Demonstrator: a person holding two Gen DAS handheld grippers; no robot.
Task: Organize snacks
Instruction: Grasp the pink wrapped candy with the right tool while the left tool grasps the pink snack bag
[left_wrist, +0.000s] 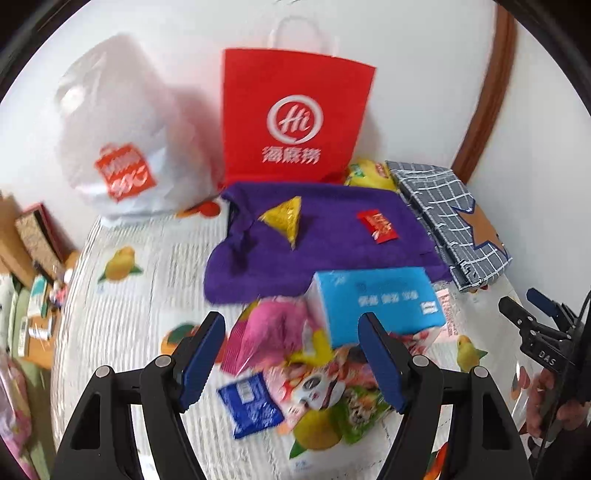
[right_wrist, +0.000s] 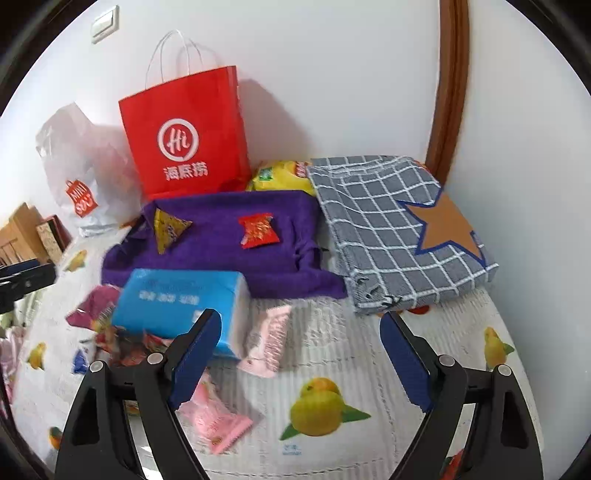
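A purple towel (left_wrist: 325, 229) (right_wrist: 221, 243) lies on the fruit-print cloth, with a yellow triangular snack (left_wrist: 284, 218) (right_wrist: 168, 229) and a red snack packet (left_wrist: 378, 226) (right_wrist: 258, 230) on it. A pile of snack packets (left_wrist: 295, 369) lies in front of it, beside a blue tissue pack (left_wrist: 376, 299) (right_wrist: 181, 299). Two pink packets (right_wrist: 271, 336) (right_wrist: 216, 421) lie near the right gripper. My left gripper (left_wrist: 291, 358) is open and empty above the pile. My right gripper (right_wrist: 301, 356) is open and empty over the cloth.
A red paper bag (left_wrist: 291, 114) (right_wrist: 188, 136) and a white plastic bag (left_wrist: 122, 147) (right_wrist: 79, 173) stand against the wall. A yellow snack bag (right_wrist: 280, 175) lies behind the towel. A folded grey checked cloth (right_wrist: 395, 229) lies at the right. Boxes (left_wrist: 33, 240) stand at the left.
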